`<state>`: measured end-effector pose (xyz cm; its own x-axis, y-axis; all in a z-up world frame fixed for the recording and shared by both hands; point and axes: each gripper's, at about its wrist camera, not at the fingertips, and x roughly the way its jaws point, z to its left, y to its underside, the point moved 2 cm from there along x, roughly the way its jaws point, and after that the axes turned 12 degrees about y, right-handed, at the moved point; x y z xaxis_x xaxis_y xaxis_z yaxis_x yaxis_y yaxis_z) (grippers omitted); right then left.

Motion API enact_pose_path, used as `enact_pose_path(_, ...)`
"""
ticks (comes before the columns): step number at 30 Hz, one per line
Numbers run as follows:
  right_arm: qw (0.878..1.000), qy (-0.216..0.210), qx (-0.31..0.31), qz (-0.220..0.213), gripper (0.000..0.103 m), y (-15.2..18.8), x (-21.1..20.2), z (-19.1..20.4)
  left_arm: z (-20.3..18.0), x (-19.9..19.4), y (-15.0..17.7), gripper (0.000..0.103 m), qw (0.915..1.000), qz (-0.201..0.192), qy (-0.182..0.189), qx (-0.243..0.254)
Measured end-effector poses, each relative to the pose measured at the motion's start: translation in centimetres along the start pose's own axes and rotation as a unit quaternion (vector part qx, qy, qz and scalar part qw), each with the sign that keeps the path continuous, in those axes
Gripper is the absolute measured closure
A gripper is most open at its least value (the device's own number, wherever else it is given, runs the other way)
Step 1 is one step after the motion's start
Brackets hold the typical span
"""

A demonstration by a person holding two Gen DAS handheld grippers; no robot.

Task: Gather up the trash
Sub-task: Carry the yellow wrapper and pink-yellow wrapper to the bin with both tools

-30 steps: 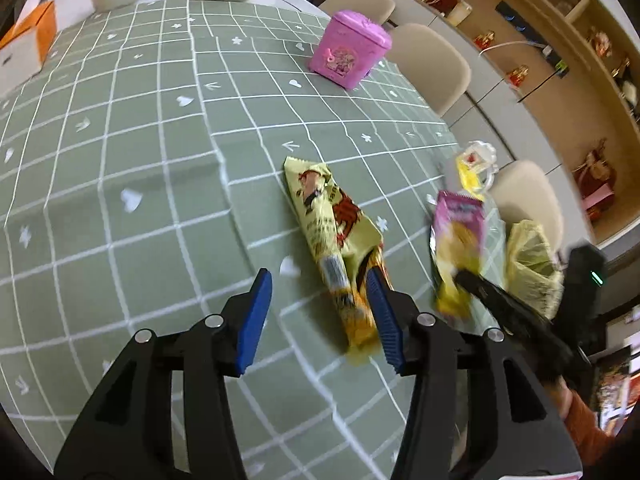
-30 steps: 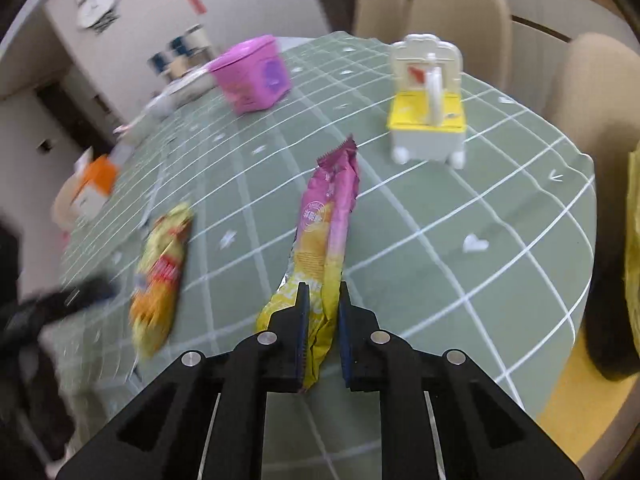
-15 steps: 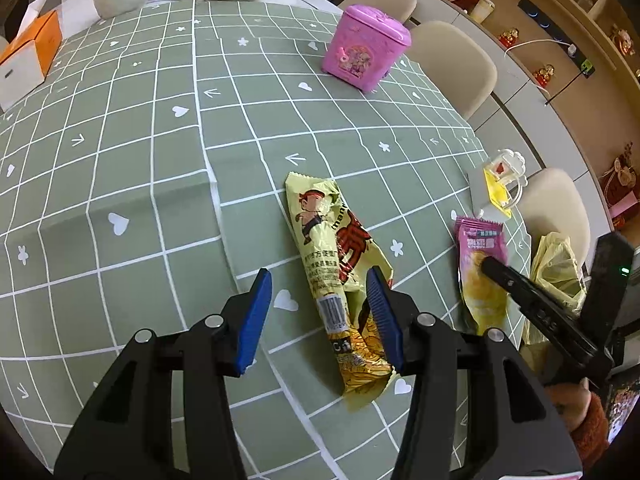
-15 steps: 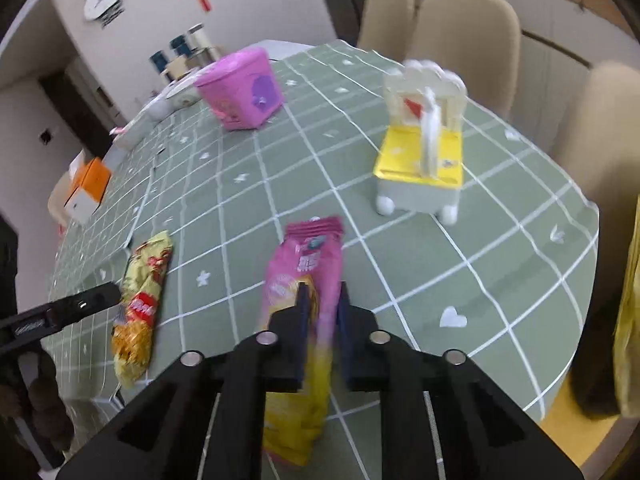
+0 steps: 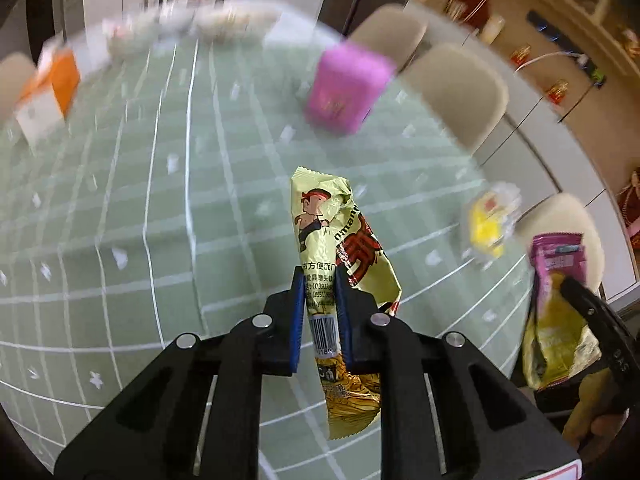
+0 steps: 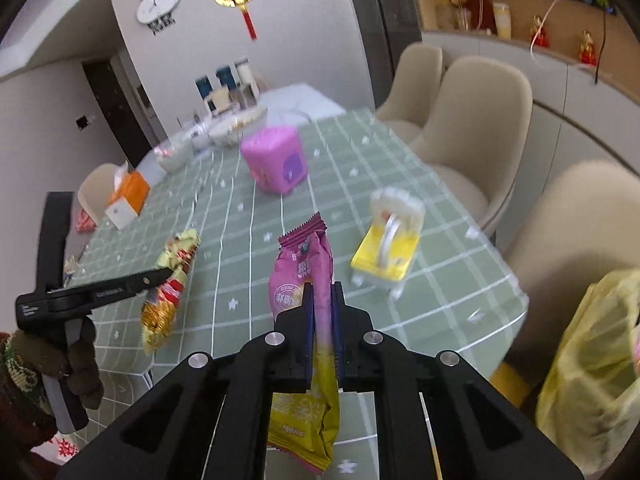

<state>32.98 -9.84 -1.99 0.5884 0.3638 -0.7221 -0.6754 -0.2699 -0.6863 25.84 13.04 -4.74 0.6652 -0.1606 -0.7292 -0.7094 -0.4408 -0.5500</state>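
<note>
The left gripper (image 5: 320,276) has just closed its blue-padded jaws on the crinkled yellow snack wrapper with a cartoon figure and red lettering (image 5: 340,240), pinching it near the barcode and holding it clear above the green checked tablecloth (image 5: 120,220). The right gripper (image 6: 322,292) is clamped on the pink-and-yellow foil snack packet (image 6: 304,268), which hangs through its jaws, also lifted off the cloth. Behind them on the table stand a pink lidded plastic box (image 6: 276,164) and a yellow-and-white toy chair (image 6: 388,244); a yellow plastic bag (image 6: 592,364) hangs just beside the table's near right edge
</note>
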Motion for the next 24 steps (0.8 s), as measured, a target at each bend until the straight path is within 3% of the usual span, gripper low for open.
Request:
enact_pose_path(5,0.998,0.006,-0.014,-0.069,0.093,-2.8,-5.2,-2.7,-6.7,-4.9,-3.1,0.089,0.9934,-0.097,0.011,0.060)
enact_pose_path(8,0.994,0.020,-0.018,-0.107,0.093,-4.1,-8.3,-4.6,-11.4,-7.2,-4.8,0.088,0.9836,-0.149,0.038,0.094)
enact_pose_path(12,0.987,0.056,-0.011,-0.153,0.093,-5.2,-12.8,-8.7,-16.6,-8.7,-5.5,0.088,0.9709,-0.189,0.083,0.122)
enact_pose_path(15,0.981,0.090,-0.004,-0.174,0.093,-4.9,-15.6,-12.1,-21.0,-8.2,-5.3,0.088,0.9631,-0.192,0.121,0.145)
enact_pose_path(24,0.971,0.165,0.048,-0.169,0.093,-1.2,-20.1,-23.1,-32.1,-2.5,-1.5,0.088,0.9538,-0.107,0.213,0.183)
